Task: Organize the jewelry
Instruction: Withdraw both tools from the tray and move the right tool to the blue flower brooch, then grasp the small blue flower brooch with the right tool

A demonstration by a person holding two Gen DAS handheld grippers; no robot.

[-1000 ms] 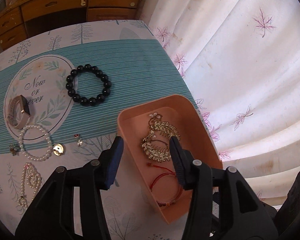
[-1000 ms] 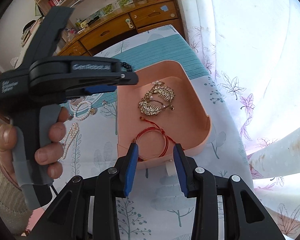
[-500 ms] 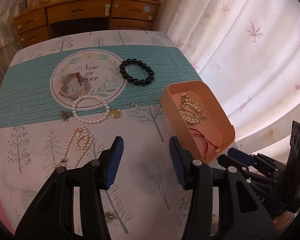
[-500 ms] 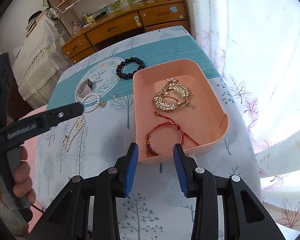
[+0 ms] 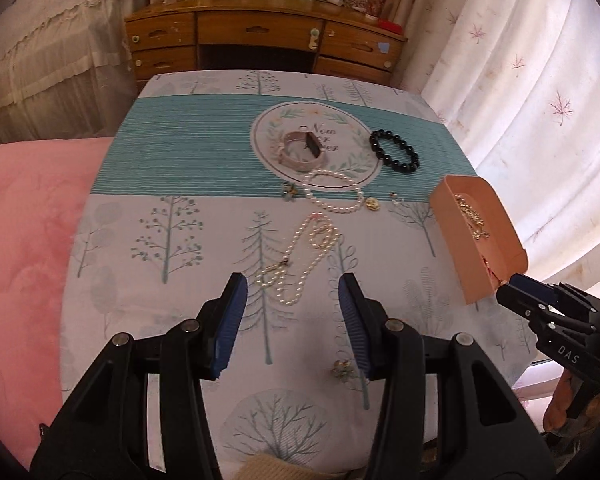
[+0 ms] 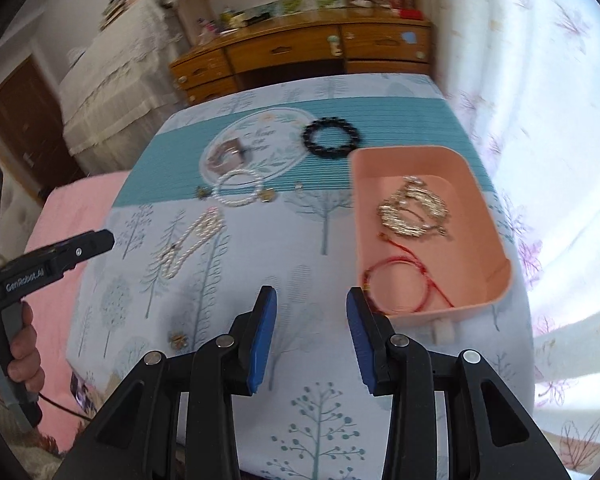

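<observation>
Both grippers are hovering over the tablecloth (image 5: 172, 152) with jaws partly open and gripping nothing. The left gripper (image 5: 290, 312) is pointing at the long pearl necklace (image 5: 300, 256) lying loose just beyond its fingertips; the right gripper (image 6: 310, 316) is hanging beside the pink tray's (image 6: 496, 208) near corner. In the tray are lying a gold piece (image 6: 414, 210) and a red cord bracelet (image 6: 400, 284) — the view is blurred, so details are uncertain. Beyond, a black bead bracelet (image 5: 394, 150), a pearl bracelet (image 5: 332, 192) and a watch-like band (image 5: 304, 150) are sitting on the cloth.
</observation>
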